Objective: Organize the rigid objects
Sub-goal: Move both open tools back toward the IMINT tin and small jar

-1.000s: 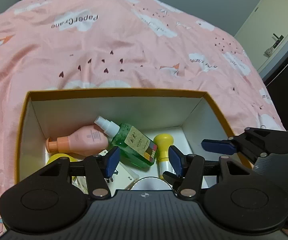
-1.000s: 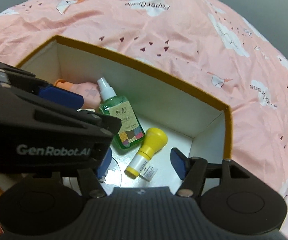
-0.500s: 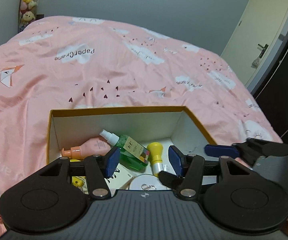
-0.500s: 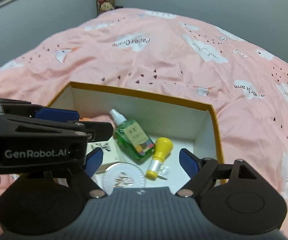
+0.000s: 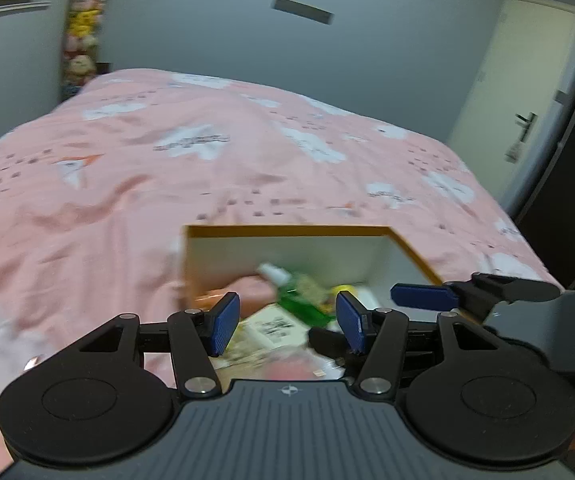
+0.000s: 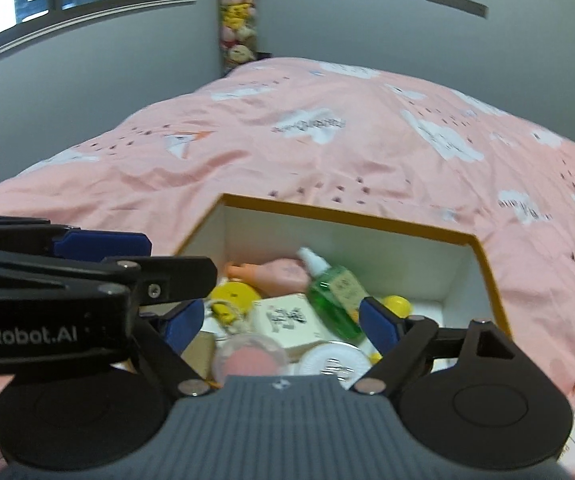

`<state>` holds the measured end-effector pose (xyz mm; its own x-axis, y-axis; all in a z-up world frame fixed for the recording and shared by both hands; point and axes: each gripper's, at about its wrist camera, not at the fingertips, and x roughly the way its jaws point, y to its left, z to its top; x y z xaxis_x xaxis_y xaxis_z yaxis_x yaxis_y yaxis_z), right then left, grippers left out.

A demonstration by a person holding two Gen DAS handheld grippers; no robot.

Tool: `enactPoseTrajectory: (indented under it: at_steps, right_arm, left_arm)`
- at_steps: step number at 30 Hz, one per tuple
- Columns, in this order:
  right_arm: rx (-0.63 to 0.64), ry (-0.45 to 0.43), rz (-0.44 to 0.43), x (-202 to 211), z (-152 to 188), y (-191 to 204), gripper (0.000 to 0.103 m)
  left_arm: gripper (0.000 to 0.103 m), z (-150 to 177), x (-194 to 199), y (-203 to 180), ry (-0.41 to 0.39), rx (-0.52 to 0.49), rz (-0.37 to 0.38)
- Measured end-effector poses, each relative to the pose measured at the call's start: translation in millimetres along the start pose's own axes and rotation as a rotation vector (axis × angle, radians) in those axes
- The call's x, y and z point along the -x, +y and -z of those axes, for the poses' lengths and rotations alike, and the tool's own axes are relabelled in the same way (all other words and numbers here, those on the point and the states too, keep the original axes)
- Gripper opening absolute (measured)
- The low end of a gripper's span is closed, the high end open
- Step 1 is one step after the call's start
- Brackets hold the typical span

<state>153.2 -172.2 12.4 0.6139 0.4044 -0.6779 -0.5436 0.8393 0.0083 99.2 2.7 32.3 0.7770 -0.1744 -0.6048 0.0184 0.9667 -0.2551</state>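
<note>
A: Where do things stand with the box (image 6: pixel 483 252)?

B: It sits on the pink bed (image 6: pixel 327 152), open at the top, orange rim all round; the rigid objects are inside it: the green spray bottle (image 6: pixel 333 300) lying on its side near the middle, the pink bottle (image 6: pixel 283 272) behind it along the back wall, a white carton (image 6: pixel 287 320) in front, a round white compact (image 6: pixel 333 362), a clear pink-lidded jar (image 6: pixel 247 360) and a yellow-capped tube (image 6: pixel 395 305) partly behind the right finger.

A: And the 2 grippers?

B: The left gripper (image 5: pixel 287 322) has its fingers spread, nothing between the pads; the right gripper (image 6: pixel 277 326) also holds nothing, and its fingers are closing a little at this moment, well short of meeting; both hang above the near edge of the box, angled down into it.

A: So what does the step call for?

B: My reading is that the contents are in and what remains is a check or a tidy; the items overlap, so I would pick 1 clear target, probably the spray bottle since it lies on top; approach along its length, fingers across the narrow body, not the cap.

A: Risks?

B: The 2 grippers are close together, the left one crossing the right view; send only 1 in at a time; the left view is blurred, so slow the hand before committing; lift straight, since the bottle seems to rest against the carton and could drag it.
</note>
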Motion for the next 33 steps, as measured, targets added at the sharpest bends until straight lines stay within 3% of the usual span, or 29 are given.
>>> enactPoseTrajectory:
  at_steps: [4,6,9,14,18,21,25,29,33]
  right_arm:
    - [0.092,-0.017,-0.034,1,2,35,0.070]
    - [0.134,-0.011,-0.081,-1,3,52,0.060]
    - [0.247,0.014,-0.150,-5,9,84,0.053]
    - [0.403,0.064,-0.287,-8,21,125,0.053]
    - [0.486,0.180,-0.386,-27,35,144,0.053]
    - [0.514,0.263,-0.391,-47,46,153,0.053]
    - [0.559,0.325,-0.388,-69,48,165,0.053]
    - [0.683,0.347,-0.346,-89,53,181,0.053]
    - [0.729,0.357,-0.313,-108,52,188,0.053]
  left_arm:
    - [0.064,12,12,31,0.032,0.043,-0.072]
    - [0.063,16,17,49,0.070,0.076,-0.095]
    - [0.059,25,26,79,0.129,0.154,-0.079]
    - [0.058,49,37,111,0.204,0.195,-0.080]
    - [0.057,69,33,122,0.268,0.200,-0.080]
    - [0.057,80,28,119,0.303,0.112,-0.142]
    - [0.056,84,22,119,0.325,0.071,-0.158]
    - [0.056,82,17,120,0.321,0.026,-0.210]
    - [0.056,85,13,127,0.341,0.042,-0.221]
